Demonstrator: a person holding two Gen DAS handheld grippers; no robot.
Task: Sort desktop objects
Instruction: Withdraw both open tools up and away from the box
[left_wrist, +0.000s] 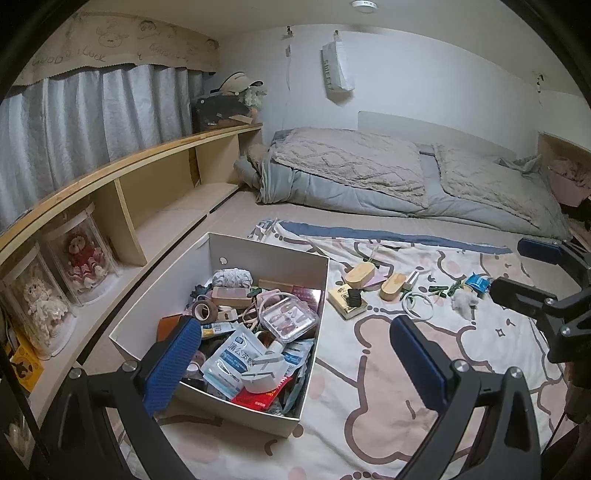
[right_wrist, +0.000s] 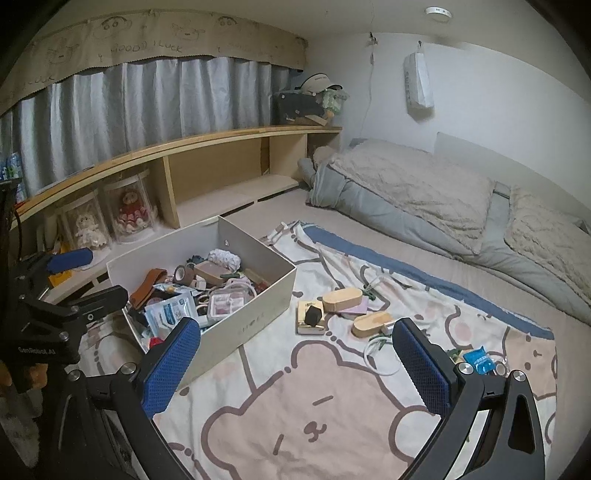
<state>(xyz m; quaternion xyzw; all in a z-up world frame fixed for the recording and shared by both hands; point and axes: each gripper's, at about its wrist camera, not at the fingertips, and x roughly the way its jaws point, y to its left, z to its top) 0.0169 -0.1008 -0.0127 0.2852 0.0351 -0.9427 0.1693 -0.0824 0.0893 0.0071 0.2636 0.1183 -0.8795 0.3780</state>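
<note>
Blue-padded fingers (right_wrist: 424, 363) of the right gripper (right_wrist: 295, 363) stand wide apart and empty over a cartoon-bear blanket (right_wrist: 295, 406), poised above the scatter of small things not yet sorted. At about one o'clock from that gripper lie a white cable loop (right_wrist: 380, 360) and, beyond it, two wooden oval cases (right_wrist: 341, 298) beside a small yellow box topped by a black clip (right_wrist: 313, 315); a blue packet (right_wrist: 478, 360) sits at two o'clock, partly hidden behind the right finger. The left gripper (left_wrist: 295, 354), jaws likewise spread and holding nothing, hovers at the near edge of the white cardboard box (left_wrist: 266, 254), already heaped with packets, tape and a clear lidded case (left_wrist: 288, 320). The likely step is a pick from the blanket for transfer to that box at ten o'clock. Done well, it means choosing one item standing clear of its neighbours, such as the nearer wooden case (right_wrist: 371, 323), closing across its narrow sides, and lifting straight so the soft cloth does not bunch or drag the cable along.
</note>
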